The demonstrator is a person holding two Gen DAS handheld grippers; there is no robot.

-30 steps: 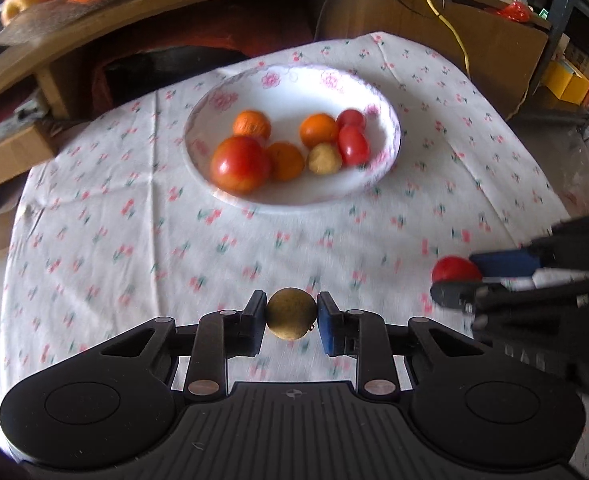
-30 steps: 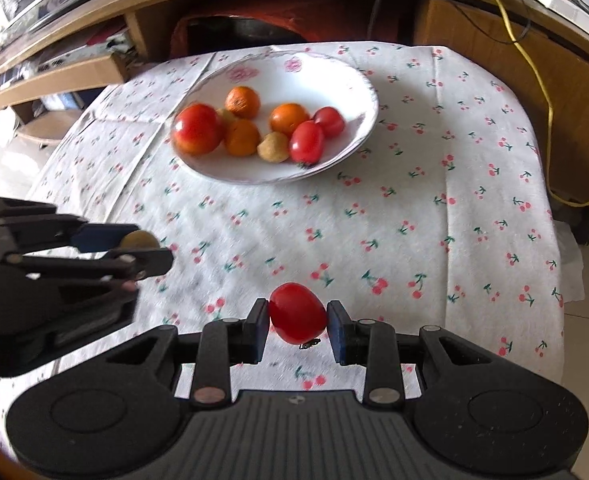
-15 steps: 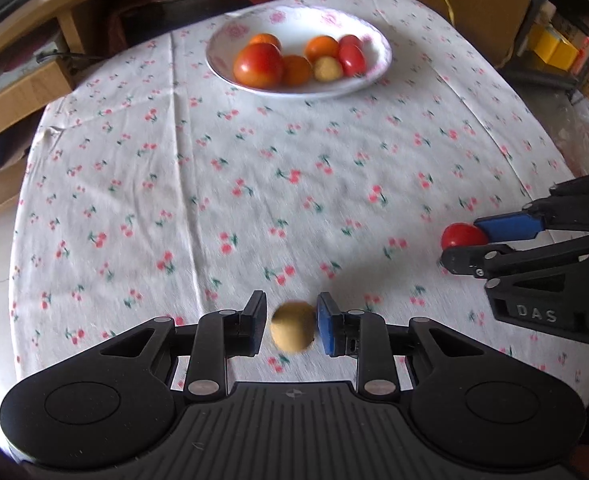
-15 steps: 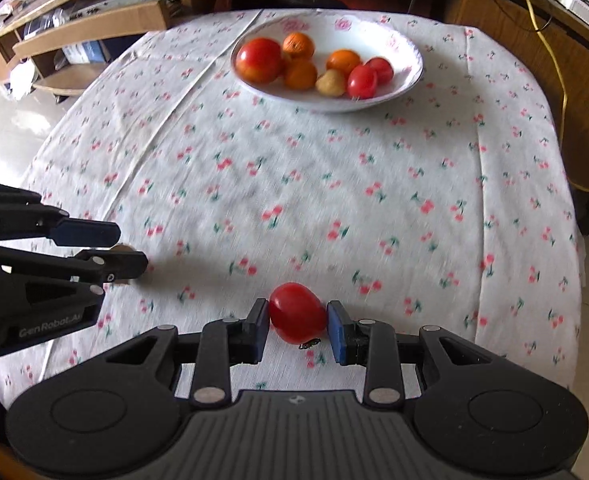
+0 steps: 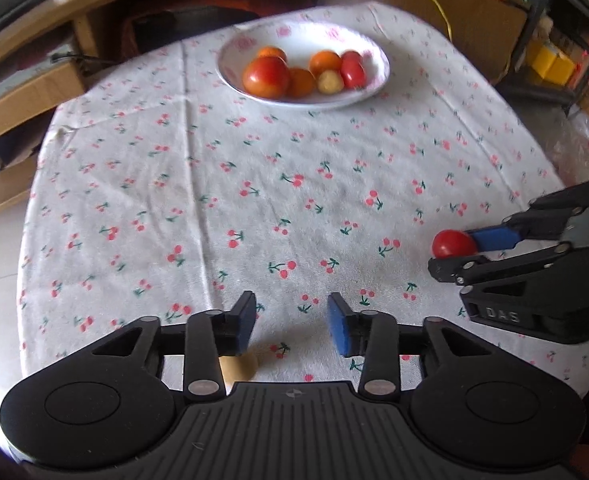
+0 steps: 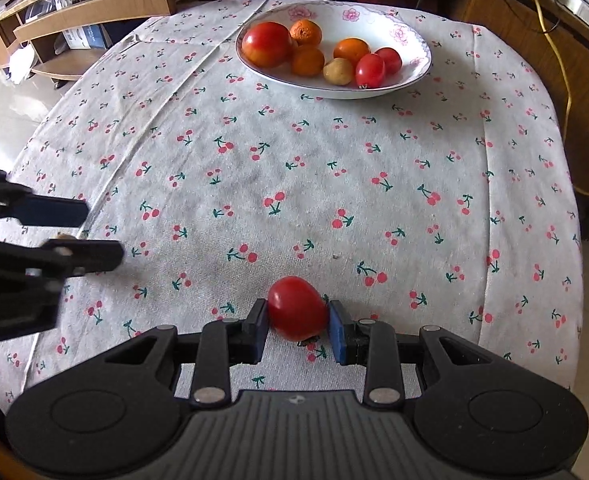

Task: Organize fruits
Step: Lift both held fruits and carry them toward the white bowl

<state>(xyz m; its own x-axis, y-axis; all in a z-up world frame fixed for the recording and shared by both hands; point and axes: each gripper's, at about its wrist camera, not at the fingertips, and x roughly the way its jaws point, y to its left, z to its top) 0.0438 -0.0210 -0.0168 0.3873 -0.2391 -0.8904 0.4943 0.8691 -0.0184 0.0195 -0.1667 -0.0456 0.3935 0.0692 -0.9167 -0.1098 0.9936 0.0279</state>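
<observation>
My left gripper [image 5: 292,324] is open low over the cherry-print tablecloth [image 5: 294,184]. A small tan round fruit [image 5: 238,364] lies on the cloth under its left finger, partly hidden and free of the pads. My right gripper [image 6: 297,314] is shut on a red tomato [image 6: 297,306] just above the cloth near the front edge. The left wrist view shows that tomato [image 5: 452,243] at the right, in the right gripper [image 5: 454,257]. At the far side, a white flowered bowl [image 6: 414,76] holds a big red fruit, oranges, a small yellow fruit and two red tomatoes.
The round table's edges fall away left, right and front. Wooden shelves [image 6: 94,4] and a wooden cabinet with a yellow cable [image 6: 554,40] stand behind it. The left gripper [image 6: 98,234] juts in from the left of the right wrist view.
My left gripper has opened and let go of the tan fruit, which now lies on the cloth. Both grippers have drawn back from the bowl. The right still holds the tomato.
</observation>
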